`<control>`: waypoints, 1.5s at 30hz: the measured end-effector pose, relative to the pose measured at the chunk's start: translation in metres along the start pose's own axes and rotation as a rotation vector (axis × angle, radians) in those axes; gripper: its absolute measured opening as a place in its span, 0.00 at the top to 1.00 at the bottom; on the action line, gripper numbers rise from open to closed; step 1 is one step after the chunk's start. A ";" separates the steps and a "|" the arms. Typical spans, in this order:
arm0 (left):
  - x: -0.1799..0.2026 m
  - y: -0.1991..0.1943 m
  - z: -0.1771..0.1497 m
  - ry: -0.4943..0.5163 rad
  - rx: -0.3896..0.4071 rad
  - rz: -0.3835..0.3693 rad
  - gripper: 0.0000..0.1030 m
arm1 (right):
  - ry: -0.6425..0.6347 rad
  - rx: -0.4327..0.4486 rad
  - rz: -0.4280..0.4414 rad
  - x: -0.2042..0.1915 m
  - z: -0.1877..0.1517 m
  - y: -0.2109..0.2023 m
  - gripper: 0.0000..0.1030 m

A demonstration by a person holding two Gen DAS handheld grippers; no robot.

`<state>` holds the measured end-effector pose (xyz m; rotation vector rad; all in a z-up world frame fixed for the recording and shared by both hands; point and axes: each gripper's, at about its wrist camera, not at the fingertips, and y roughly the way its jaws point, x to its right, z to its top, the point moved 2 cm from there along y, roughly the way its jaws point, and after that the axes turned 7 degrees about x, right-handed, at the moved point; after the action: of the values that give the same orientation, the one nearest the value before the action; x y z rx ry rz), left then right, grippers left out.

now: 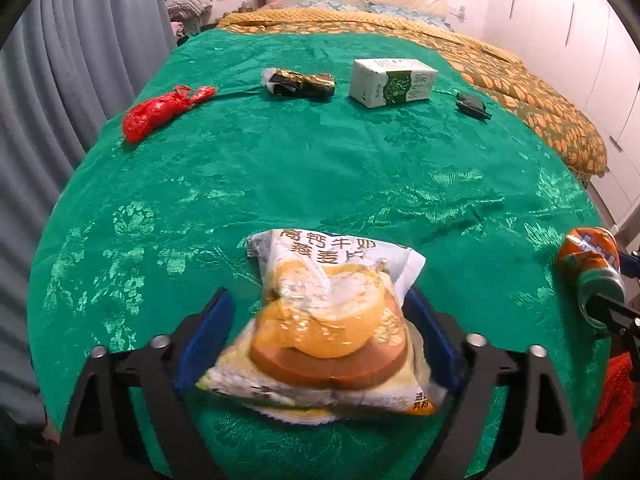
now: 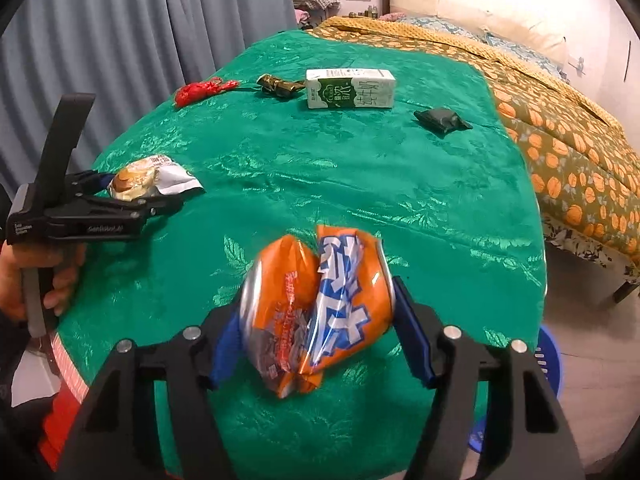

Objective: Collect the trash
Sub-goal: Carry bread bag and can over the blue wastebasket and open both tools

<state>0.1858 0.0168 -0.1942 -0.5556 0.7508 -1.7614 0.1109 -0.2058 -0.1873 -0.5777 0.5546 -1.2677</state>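
Wrapper [image 1: 320,320] between left tool [image 1: 320,332] pads.

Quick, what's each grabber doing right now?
Left gripper: closed on the snack bag.
Right gripper: closed on the crushed orange can.

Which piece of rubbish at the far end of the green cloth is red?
The crumpled red plastic bag, leftmost in the row; the wrapper beside it is dark, the carton white and green.
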 end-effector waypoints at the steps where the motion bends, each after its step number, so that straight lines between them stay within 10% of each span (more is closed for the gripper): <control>1: 0.000 -0.002 0.000 0.000 0.008 -0.002 0.31 | 0.012 0.003 0.012 0.001 0.001 -0.002 0.41; 6: 0.009 -0.020 0.001 -0.024 0.037 -0.051 0.52 | 0.058 0.039 0.050 0.003 0.007 -0.016 0.41; 45: 0.152 -0.073 0.035 0.224 0.208 -0.089 0.56 | 0.223 0.116 0.110 0.067 -0.001 -0.062 0.41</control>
<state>0.1162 -0.1199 -0.1169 -0.2577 0.6931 -1.9784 0.0802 -0.2836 -0.1505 -0.3067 0.6838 -1.2581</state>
